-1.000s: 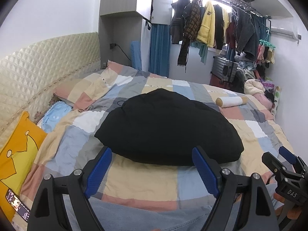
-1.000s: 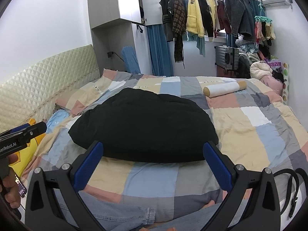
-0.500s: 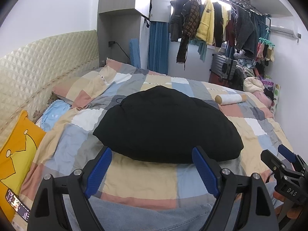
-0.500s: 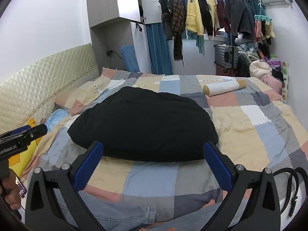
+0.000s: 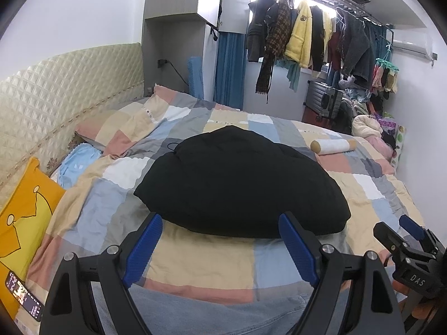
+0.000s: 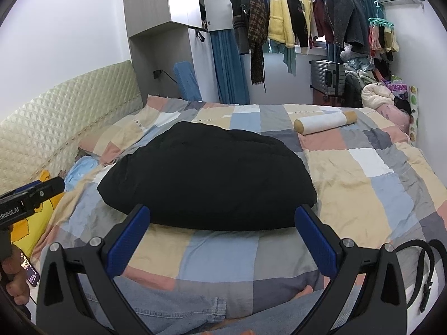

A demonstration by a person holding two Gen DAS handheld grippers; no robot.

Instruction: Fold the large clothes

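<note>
A bulky black garment (image 5: 240, 187) is seen lying in a rounded, folded heap at the middle of a bed covered by a patchwork quilt (image 5: 195, 262). The left gripper (image 5: 220, 247) is held above the near edge of the bed with its blue-padded fingers (image 5: 144, 247) spread wide apart; nothing is gripped and nothing is touched, the garment lying just beyond the fingertips. The right gripper (image 6: 222, 238) is likewise held near the quilt's near edge, its fingers (image 6: 314, 241) set wide and empty, with the garment (image 6: 208, 178) framed between them but apart from them. Blue denim (image 6: 167, 307) is spread along the near edge under both grippers. A yellow cushion (image 5: 25, 212) and a phone (image 5: 23, 296) are seen at the left, a white bolster (image 6: 325, 122) on the far right of the quilt, and a black belt (image 6: 427, 268) at the near right. Coats are hung on a rail (image 5: 313, 33) at the far wall.
</note>
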